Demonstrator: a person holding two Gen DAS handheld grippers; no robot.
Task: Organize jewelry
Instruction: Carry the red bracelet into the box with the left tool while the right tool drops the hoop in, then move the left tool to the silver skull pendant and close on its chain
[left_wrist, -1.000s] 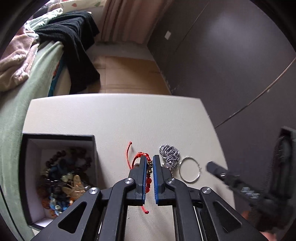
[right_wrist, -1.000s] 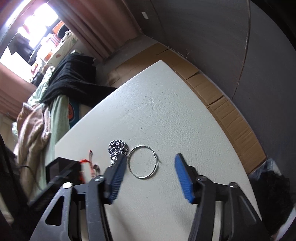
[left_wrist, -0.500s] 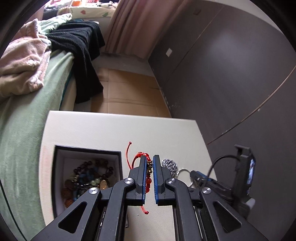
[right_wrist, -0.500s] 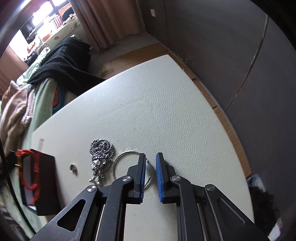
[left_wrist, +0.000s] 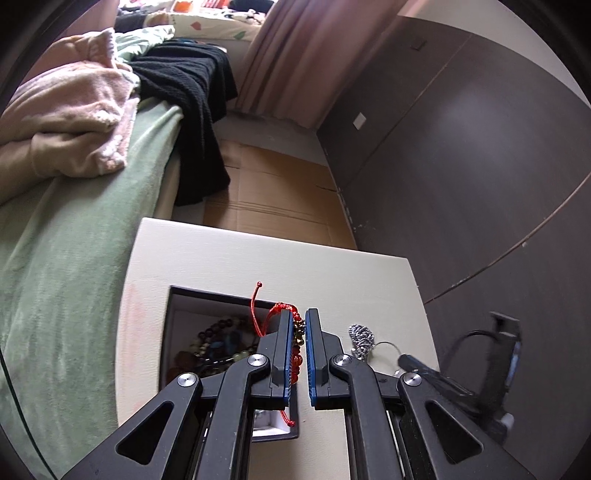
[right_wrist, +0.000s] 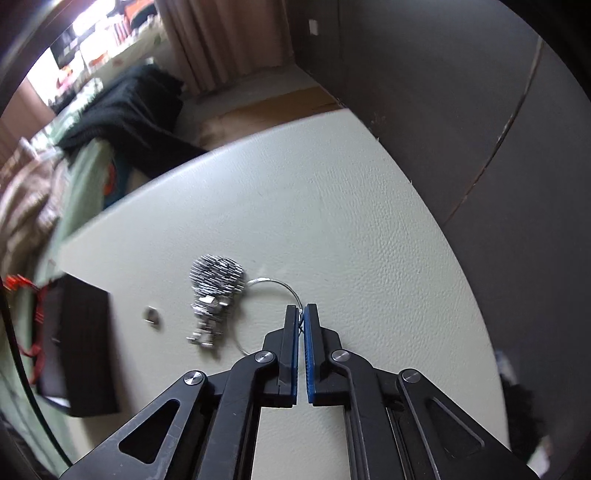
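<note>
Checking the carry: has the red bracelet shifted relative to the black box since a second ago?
Yes. The red bracelet, clamped in the left gripper, sat right of the black box over bare table; now it hangs over the box's right side.

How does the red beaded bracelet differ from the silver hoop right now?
The red beaded bracelet is cord and beads; the silver hoop is a thin bare wire ring. The bracelet hangs lifted in the left gripper above the black box; the hoop lies on the table. Shared: each is pinched between closed jaws, the hoop by the right gripper.
</note>
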